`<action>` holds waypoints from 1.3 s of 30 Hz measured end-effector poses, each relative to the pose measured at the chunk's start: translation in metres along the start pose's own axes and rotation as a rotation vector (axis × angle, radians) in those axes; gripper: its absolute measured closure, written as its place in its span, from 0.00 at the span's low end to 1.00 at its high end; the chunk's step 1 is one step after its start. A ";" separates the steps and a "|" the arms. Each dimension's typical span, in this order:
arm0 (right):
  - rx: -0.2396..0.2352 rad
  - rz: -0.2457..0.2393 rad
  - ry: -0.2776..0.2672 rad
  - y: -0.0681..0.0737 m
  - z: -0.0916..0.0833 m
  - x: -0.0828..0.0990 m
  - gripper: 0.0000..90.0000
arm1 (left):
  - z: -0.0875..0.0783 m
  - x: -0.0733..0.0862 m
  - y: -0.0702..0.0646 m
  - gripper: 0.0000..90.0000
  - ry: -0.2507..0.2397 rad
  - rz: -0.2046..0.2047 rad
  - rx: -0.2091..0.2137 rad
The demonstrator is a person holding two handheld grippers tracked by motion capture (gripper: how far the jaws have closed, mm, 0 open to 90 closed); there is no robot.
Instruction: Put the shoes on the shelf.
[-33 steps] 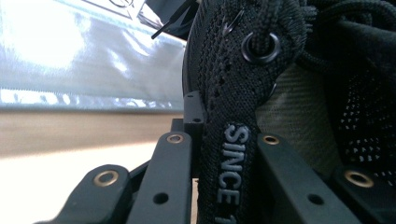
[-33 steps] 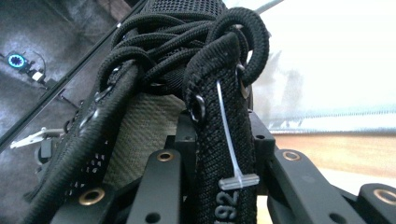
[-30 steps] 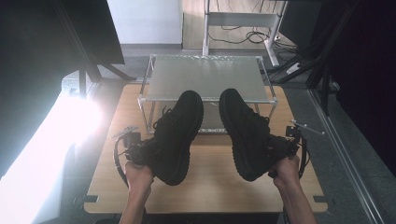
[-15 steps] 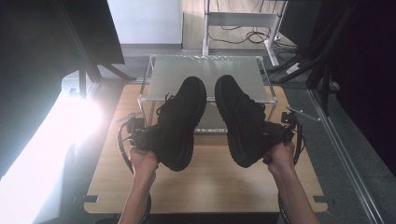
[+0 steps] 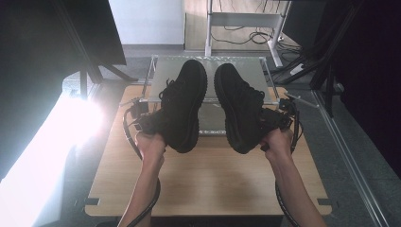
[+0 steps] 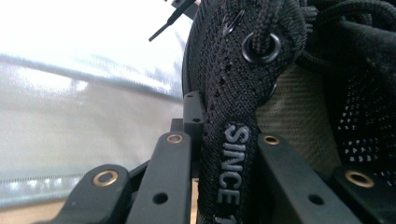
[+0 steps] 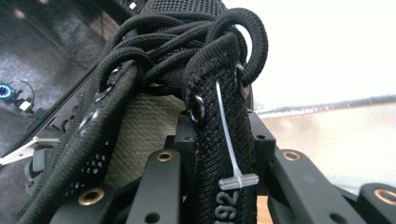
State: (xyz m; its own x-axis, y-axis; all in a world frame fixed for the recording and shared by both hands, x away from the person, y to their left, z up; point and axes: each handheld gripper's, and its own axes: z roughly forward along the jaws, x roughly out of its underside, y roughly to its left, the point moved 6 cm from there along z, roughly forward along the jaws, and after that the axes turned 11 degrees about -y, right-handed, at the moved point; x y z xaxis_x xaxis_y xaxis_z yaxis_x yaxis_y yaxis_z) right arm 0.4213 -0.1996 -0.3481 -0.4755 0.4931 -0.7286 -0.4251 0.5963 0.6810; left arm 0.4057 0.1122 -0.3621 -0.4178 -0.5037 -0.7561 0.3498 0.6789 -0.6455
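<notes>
Two black lace-up shoes hang in the air above the wooden table, toes pointing away from me. My left gripper [image 5: 144, 124] is shut on the left shoe [image 5: 182, 106] at its collar. In the left gripper view the jaws pinch the knit edge [image 6: 231, 154] that bears the lettering "SINCE". My right gripper [image 5: 274, 120] is shut on the right shoe [image 5: 239, 109]. The right gripper view has its jaws clamped on the collar strip [image 7: 219, 163], where a clear plastic tag tie hangs. The shoes' toes reach over the front of the metal rack [image 5: 163, 71].
A low metal rack with a silvery top shelf stands at the table's far edge. The wooden table [image 5: 208, 184] lies below the shoes. Strong glare [image 5: 71, 127] washes out the floor at left. Dark frame struts [image 5: 331, 71] and cables stand at right.
Both hands have risen and moved away from me, carrying the shoes up toward the rack. The shoes' toes now overlap the rack's top, and the pair sits closer together.
</notes>
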 end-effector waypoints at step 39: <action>0.159 0.111 -0.036 -0.031 0.085 -0.045 0.80 | 0.087 -0.056 0.011 0.89 0.025 -0.080 -0.190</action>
State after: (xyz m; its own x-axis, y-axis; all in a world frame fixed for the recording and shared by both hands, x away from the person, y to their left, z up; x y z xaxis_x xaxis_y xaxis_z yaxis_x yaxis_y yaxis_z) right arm 0.5211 -0.1862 -0.3423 -0.4833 0.5822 -0.6537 -0.2431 0.6281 0.7392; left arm 0.5056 0.1009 -0.3362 -0.4593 -0.5484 -0.6988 0.1513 0.7270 -0.6698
